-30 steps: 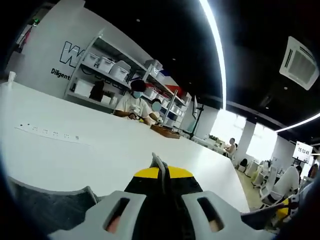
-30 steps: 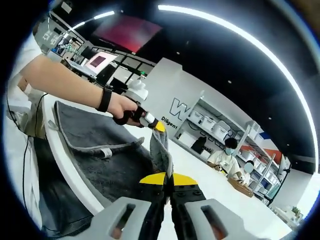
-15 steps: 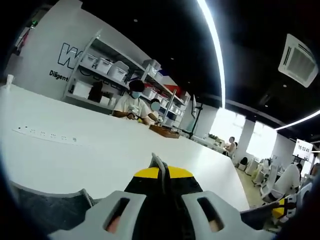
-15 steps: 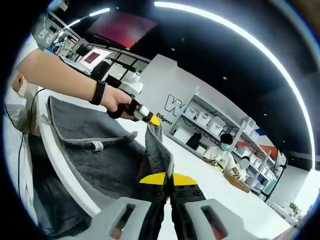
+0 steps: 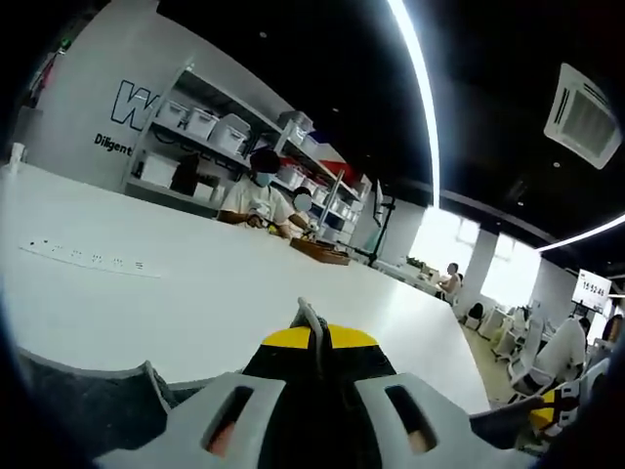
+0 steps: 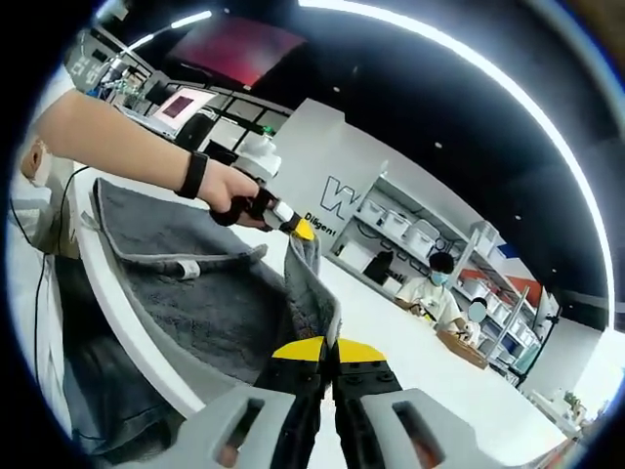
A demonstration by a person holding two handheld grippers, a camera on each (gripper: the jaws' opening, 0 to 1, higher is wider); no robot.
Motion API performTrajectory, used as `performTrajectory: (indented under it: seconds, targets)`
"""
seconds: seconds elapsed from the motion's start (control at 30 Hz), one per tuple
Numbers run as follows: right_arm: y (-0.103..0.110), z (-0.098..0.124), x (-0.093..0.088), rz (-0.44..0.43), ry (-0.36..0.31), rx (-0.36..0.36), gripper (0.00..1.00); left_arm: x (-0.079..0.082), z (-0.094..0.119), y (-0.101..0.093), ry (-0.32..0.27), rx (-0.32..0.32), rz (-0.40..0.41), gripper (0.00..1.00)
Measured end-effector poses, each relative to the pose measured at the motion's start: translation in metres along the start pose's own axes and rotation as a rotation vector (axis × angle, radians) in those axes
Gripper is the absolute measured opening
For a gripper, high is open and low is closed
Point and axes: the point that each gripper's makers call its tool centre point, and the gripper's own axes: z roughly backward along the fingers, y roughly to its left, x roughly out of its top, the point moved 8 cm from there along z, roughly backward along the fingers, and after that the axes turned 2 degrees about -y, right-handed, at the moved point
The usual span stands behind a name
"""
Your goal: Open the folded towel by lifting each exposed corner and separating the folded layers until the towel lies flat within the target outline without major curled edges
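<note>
The dark grey terry towel [image 6: 210,303] lies on the white table [image 6: 410,337], one edge lifted. The right gripper [image 6: 330,344] and the left gripper [image 6: 301,232] each seem clamped on that raised edge, probably to peel the upper layer open.

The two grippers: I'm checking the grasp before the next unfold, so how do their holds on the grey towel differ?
The right gripper pinches a towel edge that stands up in a tall fold above its yellow tips; the left gripper shows only a thin sliver of cloth between its tips. From the right gripper view, the left gripper is further along the same raised edge. Both are shut on the towel.
</note>
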Motion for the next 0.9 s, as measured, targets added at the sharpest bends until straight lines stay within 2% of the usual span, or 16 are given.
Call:
performTrajectory:
  seconds: [0.5,0.9]
  targets:
    - [0.003,0.005,-0.009,0.004,0.031,0.016,0.0,-0.013,-0.014,0.004,0.021,0.01,0.045,0.02]
    - [0.01,0.006,-0.013,-0.013,0.02,0.046,0.0,-0.025,-0.023,0.009,0.038,0.016,0.074,0.02]
